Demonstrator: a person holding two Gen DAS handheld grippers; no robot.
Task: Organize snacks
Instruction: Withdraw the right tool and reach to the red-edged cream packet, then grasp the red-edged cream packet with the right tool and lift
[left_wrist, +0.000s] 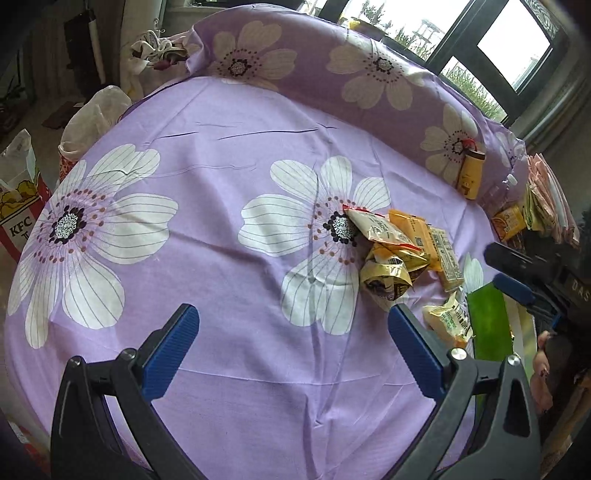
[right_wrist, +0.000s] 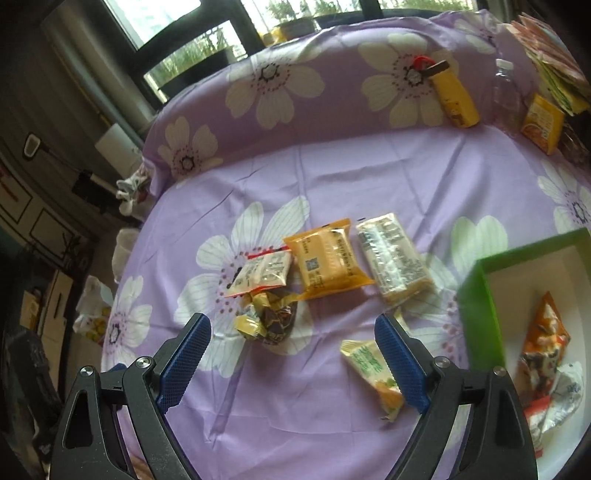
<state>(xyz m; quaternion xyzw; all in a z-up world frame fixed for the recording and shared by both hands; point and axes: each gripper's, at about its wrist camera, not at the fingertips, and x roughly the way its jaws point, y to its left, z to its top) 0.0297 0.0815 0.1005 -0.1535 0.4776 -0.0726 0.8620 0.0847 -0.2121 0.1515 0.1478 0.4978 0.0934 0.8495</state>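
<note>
Both my grippers are hovering over a bed with a purple flowered sheet (right_wrist: 332, 177), jaws spread wide on each, nothing between them. My left gripper (left_wrist: 293, 334) is pointing down at bare sheet. My right gripper (right_wrist: 291, 349) is pointing down at the snack pile.

Landmark: the green box (right_wrist: 480, 306), white inside, sitting at the right edge of the right wrist view. Inside it an orange snack bag (right_wrist: 546, 328) and a crumpled white wrapper (right_wrist: 565, 384) are lying together. Just left of the box, near my right jaw pad, a pale yellow packet with green print (right_wrist: 365, 362) is lying on the sheet; the print is too blurred to read. Further left of the box, a cream packet with dense fine print (right_wrist: 391, 254), then an orange packet with a QR code (right_wrist: 325, 262), then a white packet with a red edge (right_wrist: 258, 273) are lying in a row. Below the white one, a bunch of gold-and-brown wrapped candies (right_wrist: 266, 317) is touching it. No text on any of these is legible.

Well beyond the box, against the flowered pillow (right_wrist: 295, 85), a yellow tube with a brown cap (right_wrist: 454, 96), a clear bottle (right_wrist: 506, 92) and an orange carton (right_wrist: 543, 122) are sitting.

In the left wrist view, far from the box off the bed's left edge, a red-and-white bag is reading "KFC" (left_wrist: 20, 221). My right gripper's body is showing "DAS" beside the box there.
</note>
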